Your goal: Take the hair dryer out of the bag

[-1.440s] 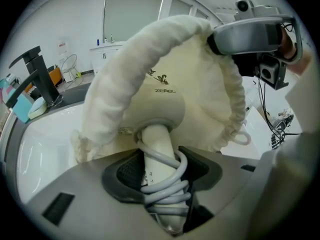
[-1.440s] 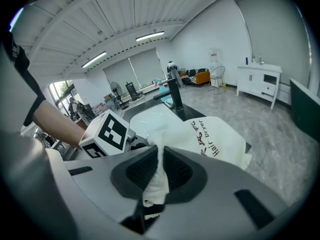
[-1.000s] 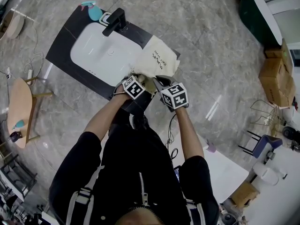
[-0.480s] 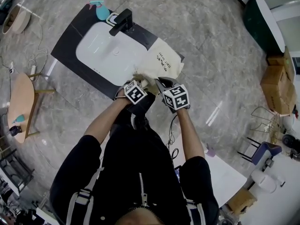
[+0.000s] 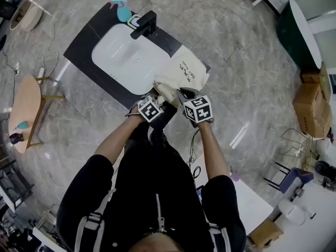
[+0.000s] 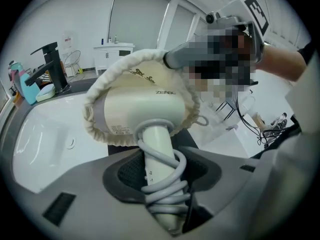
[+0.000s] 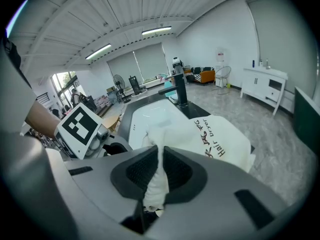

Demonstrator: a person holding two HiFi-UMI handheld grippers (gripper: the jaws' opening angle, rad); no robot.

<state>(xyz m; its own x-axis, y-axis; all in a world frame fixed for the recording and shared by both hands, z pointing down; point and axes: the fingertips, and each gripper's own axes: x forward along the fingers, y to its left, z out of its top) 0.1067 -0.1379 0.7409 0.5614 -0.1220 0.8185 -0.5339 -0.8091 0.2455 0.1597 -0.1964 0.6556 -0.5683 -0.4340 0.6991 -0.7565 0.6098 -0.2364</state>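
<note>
A white hair dryer [image 6: 145,109] sticks halfway out of the mouth of a cream drawstring bag [image 5: 186,75] lying on the black counter [image 5: 89,41] right of the white sink [image 5: 123,56]. My left gripper [image 6: 160,164] is shut on the dryer's handle, which has its grey cord wound round it. In the head view the left gripper [image 5: 157,100] sits at the bag's near end. My right gripper [image 7: 157,179] is shut on a pinch of the bag's [image 7: 210,139] cloth near the opening, and shows beside the left one as the right gripper [image 5: 184,96].
A black faucet [image 5: 145,24] and a teal spray bottle [image 5: 119,8] stand behind the sink. A wooden side table [image 5: 23,112] is at the left, cardboard boxes [image 5: 310,101] at the right, a white table [image 5: 247,193] beside the person.
My left gripper has drawn back toward the person with the dryer, so more of the dryer is outside the bag's mouth. The right gripper has kept its place on the bag.
</note>
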